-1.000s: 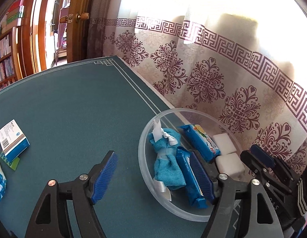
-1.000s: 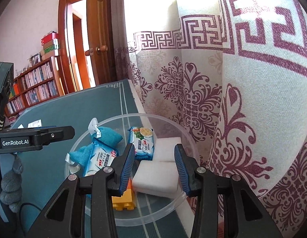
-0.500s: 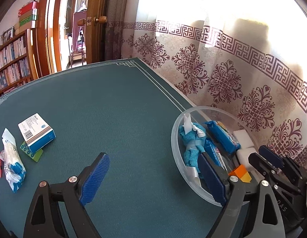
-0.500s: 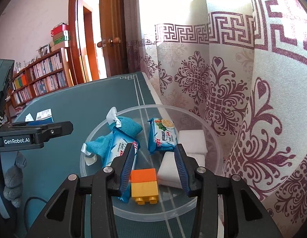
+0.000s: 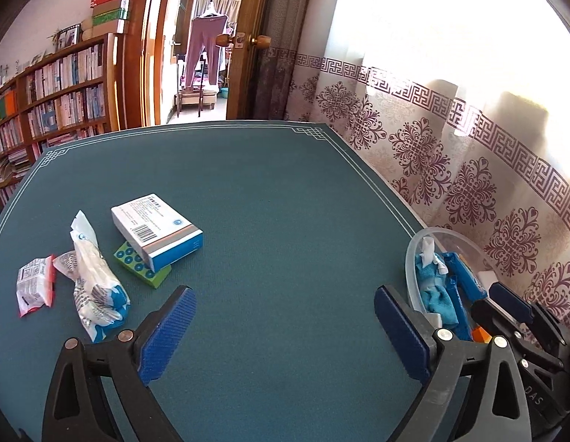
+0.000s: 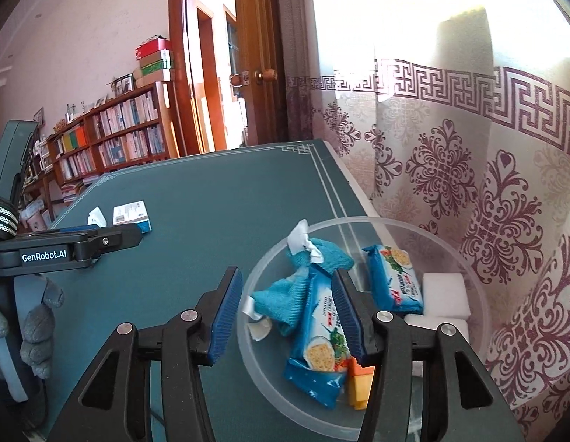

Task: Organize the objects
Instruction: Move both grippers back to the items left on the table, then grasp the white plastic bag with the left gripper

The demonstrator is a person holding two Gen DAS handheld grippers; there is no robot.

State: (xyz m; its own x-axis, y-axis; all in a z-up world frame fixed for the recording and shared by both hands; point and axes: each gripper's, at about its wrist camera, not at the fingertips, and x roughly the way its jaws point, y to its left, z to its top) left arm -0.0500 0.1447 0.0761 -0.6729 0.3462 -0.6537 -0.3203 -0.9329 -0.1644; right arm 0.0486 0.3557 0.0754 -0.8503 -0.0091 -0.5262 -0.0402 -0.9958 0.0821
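**Sorting small items between an open tabletop and a clear bowl by the curtain**

Hovering low in the left wrist view, the left gripper (image 5: 283, 326) has its blue pads spread wide and empty, with a broad stretch of bare green table (image 5: 270, 199) between and beyond them. Toward the left of that frame lies a loose cluster: a white and blue box (image 5: 157, 231) resting partly on a green block (image 5: 143, 269), a crumpled white and blue packet (image 5: 97, 287) just beside them, and a small red-edged packet (image 5: 34, 287) nearest the table's left edge. The table's white border line runs along its far and right edges, close to the patterned curtain (image 5: 469, 169).

At the lower right of the same frame, the clear bowl (image 5: 412, 261) sits near the table's right edge, just beside the curtain. In the right wrist view the bowl (image 6: 480, 294) fills the lower right, holding a blue cloth (image 6: 303, 283), two blue snack packs (image 6: 321, 335) (image 6: 397, 280), two white foam blocks (image 6: 445, 291) against the far wall, and an orange and yellow brick (image 6: 360, 383) at the near side.

The right gripper (image 6: 288, 313) is open and holds nothing; its right finger stands over the bowl, in front of the nearer snack pack, while its left finger is outside the rim over bare table. Left of the bowl, the tabletop is open up to the far corner.
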